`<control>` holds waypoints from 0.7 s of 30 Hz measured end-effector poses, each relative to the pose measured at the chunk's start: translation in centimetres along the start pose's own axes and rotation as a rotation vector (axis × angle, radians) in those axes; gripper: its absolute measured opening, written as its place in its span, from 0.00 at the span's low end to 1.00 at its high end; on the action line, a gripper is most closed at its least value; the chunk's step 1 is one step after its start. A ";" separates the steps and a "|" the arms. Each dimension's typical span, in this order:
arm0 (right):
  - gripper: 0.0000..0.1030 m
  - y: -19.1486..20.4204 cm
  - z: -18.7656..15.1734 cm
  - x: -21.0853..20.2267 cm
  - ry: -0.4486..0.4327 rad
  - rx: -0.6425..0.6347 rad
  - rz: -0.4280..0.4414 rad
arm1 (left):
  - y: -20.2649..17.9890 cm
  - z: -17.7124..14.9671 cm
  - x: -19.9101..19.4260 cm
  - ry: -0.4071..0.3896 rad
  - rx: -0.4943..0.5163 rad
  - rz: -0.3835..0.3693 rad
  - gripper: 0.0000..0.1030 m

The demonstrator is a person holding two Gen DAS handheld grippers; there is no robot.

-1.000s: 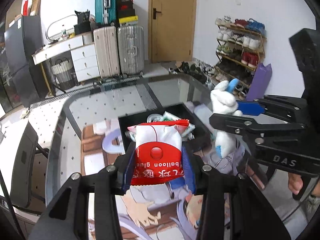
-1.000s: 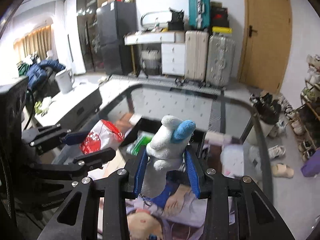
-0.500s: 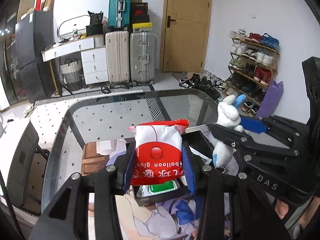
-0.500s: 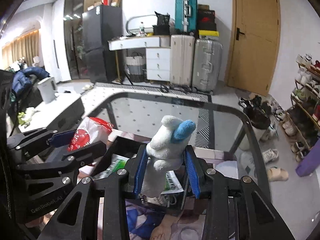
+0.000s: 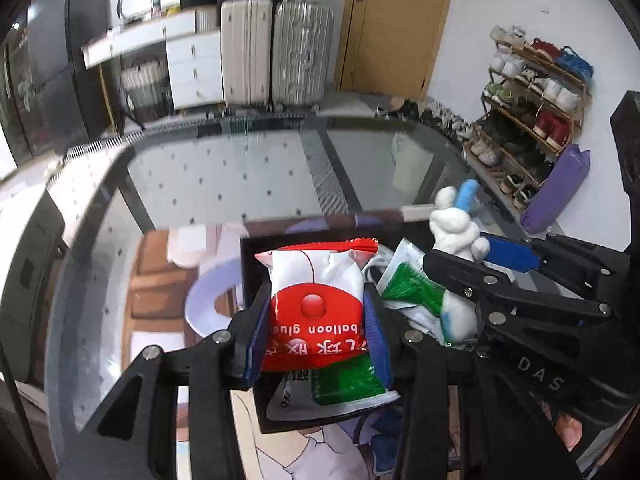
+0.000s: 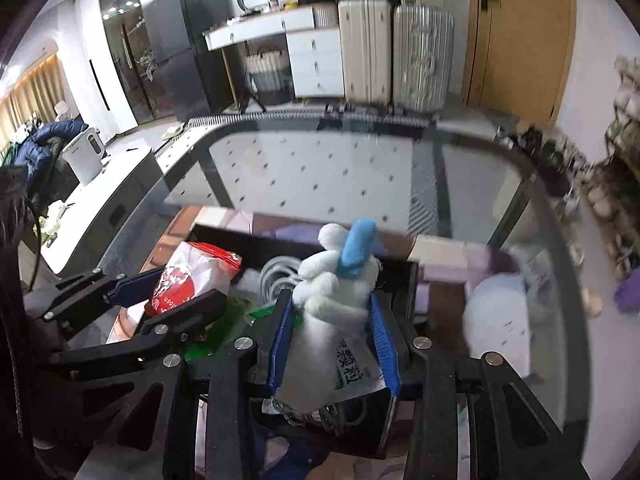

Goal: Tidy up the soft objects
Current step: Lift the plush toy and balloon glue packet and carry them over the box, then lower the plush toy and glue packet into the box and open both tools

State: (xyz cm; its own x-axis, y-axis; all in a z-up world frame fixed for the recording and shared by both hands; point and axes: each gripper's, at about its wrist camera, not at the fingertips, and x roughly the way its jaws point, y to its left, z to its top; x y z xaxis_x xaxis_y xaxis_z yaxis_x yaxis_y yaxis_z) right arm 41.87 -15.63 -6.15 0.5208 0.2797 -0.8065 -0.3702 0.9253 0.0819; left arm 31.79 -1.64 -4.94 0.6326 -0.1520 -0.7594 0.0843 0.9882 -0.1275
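Note:
My left gripper (image 5: 316,332) is shut on a red and white balloon glue packet (image 5: 316,300), held over a black tray (image 5: 249,280) on the glass table. My right gripper (image 6: 334,344) is shut on a white plush toy with a blue ear (image 6: 336,292), also over the tray (image 6: 404,276). The tray holds green and white packets (image 5: 344,384) and a coiled white cable (image 6: 278,276). Each gripper shows in the other's view: the right one (image 5: 472,256) beside the packet, the left one (image 6: 168,292) to the left of the plush.
The glass table (image 5: 224,176) has a dark rim and a printed mat (image 5: 304,456) under the tray. Suitcases (image 5: 276,52), white drawers and a door stand behind. A shoe rack (image 5: 536,92) is at the right.
Both grippers have come down and forward over the black tray, still holding the packet and the plush. The tray now sits right under both.

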 end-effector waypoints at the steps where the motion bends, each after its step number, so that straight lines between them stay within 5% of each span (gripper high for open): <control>1: 0.37 -0.1 -0.1 0.3 0.009 0.001 0.001 | 0.0 -0.2 0.3 0.010 -0.002 -0.009 0.40; 13: 0.38 -0.2 -1.2 0.1 0.009 -0.001 -0.002 | -0.5 -0.5 0.2 0.003 0.010 0.002 0.42; 21: 0.42 -1.0 -1.9 -0.9 0.007 0.022 0.014 | -0.4 -0.5 -0.8 -0.031 0.023 0.000 0.60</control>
State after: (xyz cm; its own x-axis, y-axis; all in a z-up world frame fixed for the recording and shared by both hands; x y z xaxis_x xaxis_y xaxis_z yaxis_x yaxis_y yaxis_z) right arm 40.30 -17.31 -6.68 0.5100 0.2913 -0.8094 -0.3602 0.9268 0.1066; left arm 30.90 -1.95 -4.61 0.6562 -0.1520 -0.7391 0.1018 0.9884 -0.1129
